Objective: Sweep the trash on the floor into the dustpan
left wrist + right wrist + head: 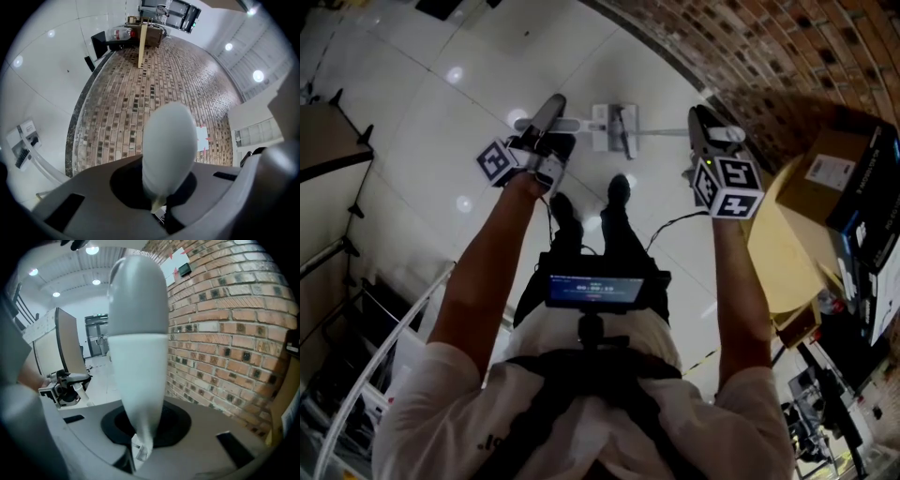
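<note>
Two grippers in the head view, left gripper (549, 108) and right gripper (705, 120), reach beyond the shoes (565, 208). What looks like the white dustpan (614, 128) sits near the floor (441, 103), just past the shoes. Left gripper view — clamped on a pale handle (168, 145). Right gripper view — pinching a grey-white handle (138, 362). Likely light, stiff, slippery plastic; the handles are the place to hold.

Ceiling lamps (96, 282) light the room evenly and leave small white glare spots on the glossy floor (412, 122), while all three views bulge like a fisheye with dark vignetted corners, and the pale handles (168, 145) nearest the gripper cameras look soft and unfocused.
</note>
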The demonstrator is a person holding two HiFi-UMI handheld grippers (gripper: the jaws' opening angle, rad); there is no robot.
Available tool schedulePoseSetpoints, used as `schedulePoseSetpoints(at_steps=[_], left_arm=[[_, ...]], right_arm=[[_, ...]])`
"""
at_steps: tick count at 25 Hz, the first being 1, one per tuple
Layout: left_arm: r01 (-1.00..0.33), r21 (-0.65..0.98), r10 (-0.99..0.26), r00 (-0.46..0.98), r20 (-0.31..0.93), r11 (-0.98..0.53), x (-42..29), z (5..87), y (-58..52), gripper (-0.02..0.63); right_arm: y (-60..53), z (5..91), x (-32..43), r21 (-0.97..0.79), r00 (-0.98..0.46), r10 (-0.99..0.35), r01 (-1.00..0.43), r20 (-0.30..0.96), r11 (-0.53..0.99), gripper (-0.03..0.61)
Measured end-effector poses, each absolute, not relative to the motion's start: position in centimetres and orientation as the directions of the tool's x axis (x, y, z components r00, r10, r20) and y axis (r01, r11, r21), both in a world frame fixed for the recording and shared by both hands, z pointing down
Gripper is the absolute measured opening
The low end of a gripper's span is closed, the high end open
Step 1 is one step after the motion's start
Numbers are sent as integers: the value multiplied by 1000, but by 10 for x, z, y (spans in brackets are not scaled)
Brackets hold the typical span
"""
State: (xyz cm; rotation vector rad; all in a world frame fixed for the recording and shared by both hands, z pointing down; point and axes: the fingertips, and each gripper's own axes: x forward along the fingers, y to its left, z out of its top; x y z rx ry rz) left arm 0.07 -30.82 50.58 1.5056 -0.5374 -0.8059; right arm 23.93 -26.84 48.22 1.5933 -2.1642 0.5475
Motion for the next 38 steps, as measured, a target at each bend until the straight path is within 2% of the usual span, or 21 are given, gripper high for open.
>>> schedulePoseSetpoints(at_steps=[5,13,30,38], left_arm=[[129,988,-771,620,-148,-86,-47,509,-287,0],[149,988,-794,597,-120,-37,-90,526,-249,0],[153,988,-771,629,-101,-4,-128,529,-195,0],[161,987,-764,640,-86,25,-129,536,-183,0]], right_arm=[[-253,450,214,-22,-263,-817,-956,512,294,34],[-234,443,185,48,-228,-820,-954,526,296,34],[-192,415,135,141,-143,-847,-959,512,247,34],[-184,421,116,202,-138,-847,-940,513,275,34]])
